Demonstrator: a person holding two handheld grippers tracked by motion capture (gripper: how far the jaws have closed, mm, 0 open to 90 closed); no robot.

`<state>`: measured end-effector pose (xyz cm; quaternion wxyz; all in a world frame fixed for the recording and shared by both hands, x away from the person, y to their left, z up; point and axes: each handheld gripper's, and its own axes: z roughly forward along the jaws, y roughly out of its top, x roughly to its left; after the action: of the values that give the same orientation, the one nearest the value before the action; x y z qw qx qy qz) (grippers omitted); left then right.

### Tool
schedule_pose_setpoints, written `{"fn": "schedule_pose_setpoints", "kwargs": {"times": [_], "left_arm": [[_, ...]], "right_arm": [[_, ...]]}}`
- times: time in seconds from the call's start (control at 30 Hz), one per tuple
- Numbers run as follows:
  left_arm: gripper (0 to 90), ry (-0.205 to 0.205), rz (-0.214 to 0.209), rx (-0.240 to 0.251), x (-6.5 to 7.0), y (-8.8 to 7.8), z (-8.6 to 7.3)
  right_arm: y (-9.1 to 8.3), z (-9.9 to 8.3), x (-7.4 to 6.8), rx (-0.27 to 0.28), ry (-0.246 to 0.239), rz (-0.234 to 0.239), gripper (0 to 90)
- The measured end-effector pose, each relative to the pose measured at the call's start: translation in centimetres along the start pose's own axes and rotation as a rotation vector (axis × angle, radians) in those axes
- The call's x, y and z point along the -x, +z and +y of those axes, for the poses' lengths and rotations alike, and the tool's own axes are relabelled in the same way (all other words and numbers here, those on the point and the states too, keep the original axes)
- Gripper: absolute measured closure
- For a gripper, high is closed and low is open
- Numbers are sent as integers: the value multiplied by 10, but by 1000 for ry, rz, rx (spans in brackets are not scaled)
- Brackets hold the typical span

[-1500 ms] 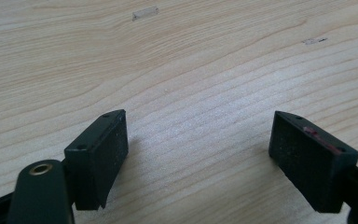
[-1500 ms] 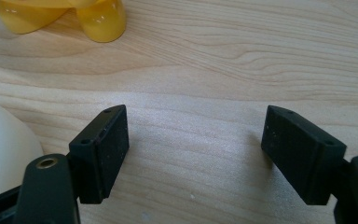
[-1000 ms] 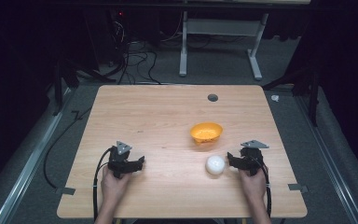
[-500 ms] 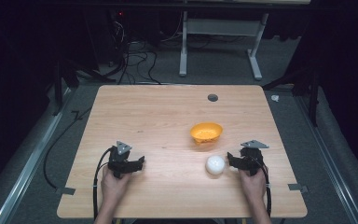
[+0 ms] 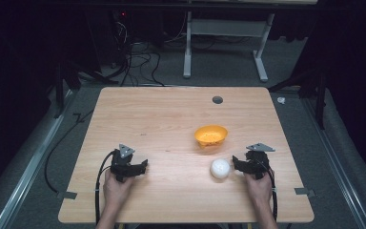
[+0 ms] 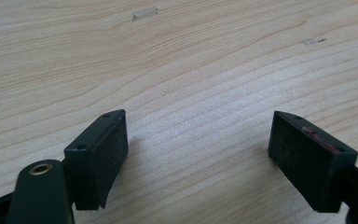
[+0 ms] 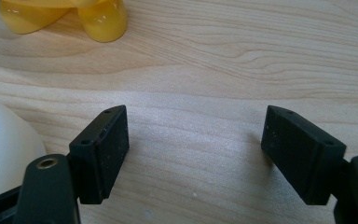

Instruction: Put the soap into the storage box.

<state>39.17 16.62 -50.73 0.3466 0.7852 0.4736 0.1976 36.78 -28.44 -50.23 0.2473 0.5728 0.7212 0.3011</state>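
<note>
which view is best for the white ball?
High view: the whole white ball shows there, on the table, just left of the right gripper and nearer than the orange bowl. The right gripper view catches just its edge at the left, outside the jaws. The left gripper view gives bare wood.

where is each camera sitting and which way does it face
High view: above the person's side, looking forward and down at the table, orange bowl, white ball, both hands, left gripper, right gripper.
Left gripper view: rides the left gripper, looks along its open jaws at bare wood.
Right gripper view: rides the right gripper, jaws open.
Shared: high and right gripper views both show ball and bowl.
</note>
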Motion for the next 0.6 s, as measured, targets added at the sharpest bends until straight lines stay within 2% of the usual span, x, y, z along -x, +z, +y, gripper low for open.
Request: {"fn": "schedule_pose_setpoints", "kwargs": {"times": [0.33,0.6], "left_arm": [[205,-1,0,0,0,0,0],[205,0,0,0,0,0,0]], "right_arm": [[-3,-1,3,9,31,24,252],[-12,2,2,46,45,58,257]]}}
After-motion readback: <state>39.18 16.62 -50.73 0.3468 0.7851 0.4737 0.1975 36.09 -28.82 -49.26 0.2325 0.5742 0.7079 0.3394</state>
